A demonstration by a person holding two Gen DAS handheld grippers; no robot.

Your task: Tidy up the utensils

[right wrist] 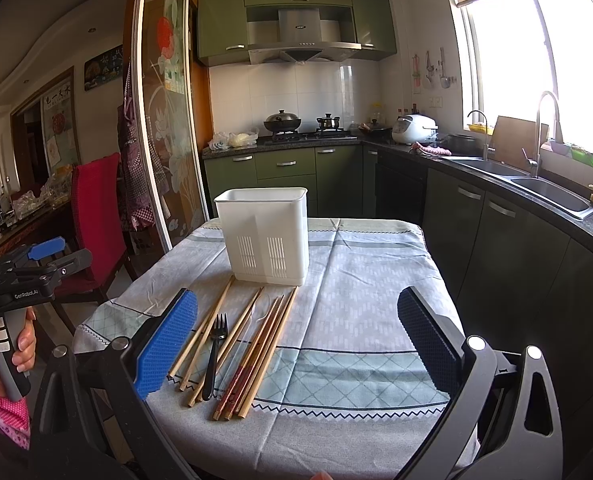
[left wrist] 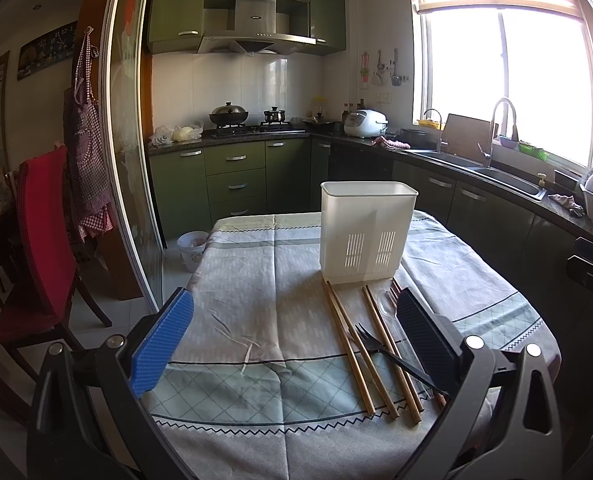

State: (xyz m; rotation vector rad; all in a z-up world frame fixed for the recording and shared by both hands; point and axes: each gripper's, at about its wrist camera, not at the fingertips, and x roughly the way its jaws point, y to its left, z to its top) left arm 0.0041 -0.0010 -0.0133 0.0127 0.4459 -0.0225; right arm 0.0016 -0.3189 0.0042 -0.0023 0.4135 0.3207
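A white plastic utensil holder (left wrist: 366,230) (right wrist: 265,234) stands upright and looks empty on the clothed table. In front of it lie several wooden chopsticks (left wrist: 350,344) (right wrist: 274,344), a black plastic fork (left wrist: 392,354) (right wrist: 215,354) and a clear plastic spoon (left wrist: 392,320) (right wrist: 252,330). My left gripper (left wrist: 296,338) is open and empty above the table, left of the utensils. My right gripper (right wrist: 298,340) is open and empty, with the utensils just inside its left finger (right wrist: 168,344). The left gripper also shows at the left edge of the right wrist view (right wrist: 24,272).
The table (left wrist: 256,280) (right wrist: 356,280) wears a grey and teal cloth. A red-covered chair (left wrist: 44,240) (right wrist: 96,216) stands at its left beside a glass sliding door (right wrist: 168,120). Green cabinets, stove and sink counter (right wrist: 536,184) run behind and to the right. A small bin (left wrist: 192,248) sits on the floor.
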